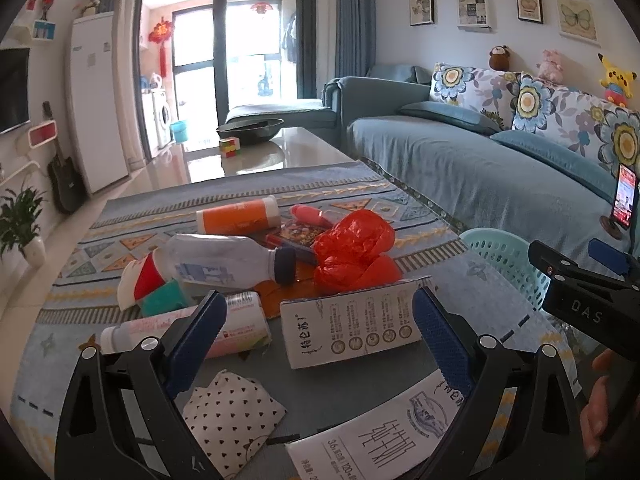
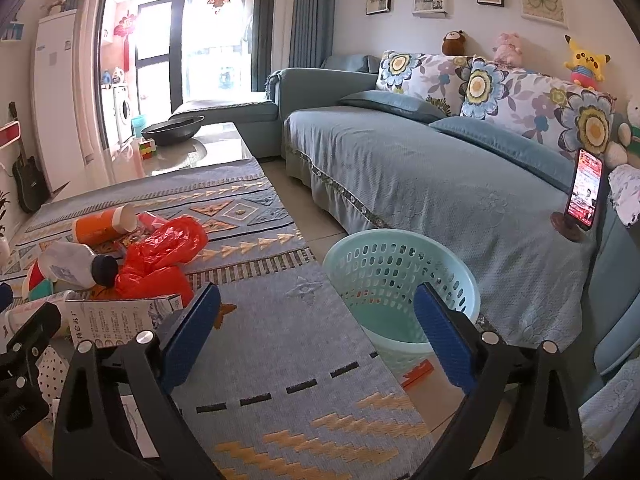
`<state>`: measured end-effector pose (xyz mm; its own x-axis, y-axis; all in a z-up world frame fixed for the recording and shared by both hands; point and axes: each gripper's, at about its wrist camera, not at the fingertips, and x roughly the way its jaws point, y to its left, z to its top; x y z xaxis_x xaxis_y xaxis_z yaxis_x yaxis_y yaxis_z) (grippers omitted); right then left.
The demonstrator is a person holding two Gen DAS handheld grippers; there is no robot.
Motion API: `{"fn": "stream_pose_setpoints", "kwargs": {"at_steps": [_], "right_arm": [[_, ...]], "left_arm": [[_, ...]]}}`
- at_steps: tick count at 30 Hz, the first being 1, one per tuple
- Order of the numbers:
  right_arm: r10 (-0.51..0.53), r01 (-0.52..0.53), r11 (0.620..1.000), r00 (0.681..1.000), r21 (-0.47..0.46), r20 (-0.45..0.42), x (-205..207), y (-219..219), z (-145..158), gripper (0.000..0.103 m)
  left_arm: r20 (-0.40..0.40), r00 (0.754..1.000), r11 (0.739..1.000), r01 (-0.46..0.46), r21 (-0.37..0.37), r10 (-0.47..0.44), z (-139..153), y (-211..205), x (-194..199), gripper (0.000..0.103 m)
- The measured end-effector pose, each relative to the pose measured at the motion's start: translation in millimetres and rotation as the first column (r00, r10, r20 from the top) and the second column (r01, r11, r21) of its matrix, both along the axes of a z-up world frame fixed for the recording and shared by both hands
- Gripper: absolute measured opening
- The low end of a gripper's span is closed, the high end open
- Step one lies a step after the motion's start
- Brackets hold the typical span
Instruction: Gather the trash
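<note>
Trash lies on a patterned cloth (image 1: 360, 184) over the table: a white milk carton (image 1: 352, 328), a second carton (image 1: 384, 440) at the front edge, a red plastic bag (image 1: 352, 252), a clear bottle with a dark cap (image 1: 228, 260), an orange tube (image 1: 236, 218), a pink bottle (image 1: 240, 328) and a dotted pouch (image 1: 232, 412). My left gripper (image 1: 320, 320) is open and empty, just in front of the first carton. My right gripper (image 2: 316, 320) is open and empty, above the table's right edge beside a mint basket (image 2: 400, 276) on the floor.
A blue sofa (image 2: 440, 184) runs along the right, with a phone on a stand (image 2: 584, 196) on it. A dark bowl (image 1: 250, 128) and a puzzle cube (image 1: 230, 147) sit on the bare glossy far end of the table. The right gripper's body shows in the left wrist view (image 1: 584, 292).
</note>
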<state>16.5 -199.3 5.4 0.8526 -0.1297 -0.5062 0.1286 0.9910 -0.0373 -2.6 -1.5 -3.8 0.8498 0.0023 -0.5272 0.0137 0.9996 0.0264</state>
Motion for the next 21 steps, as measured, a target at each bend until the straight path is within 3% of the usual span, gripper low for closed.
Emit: {"fn": "stream_pose_setpoints", "kwargs": {"at_steps": [21], "right_arm": [[0.008,-0.008,1.000,1.000,0.004,0.002,-2.8,0.8,1.6,0.090]], "left_arm": [[0.026,1.000,1.000,-0.004,-0.013,0.004,4.3,3.6,-4.2,0.091]]}}
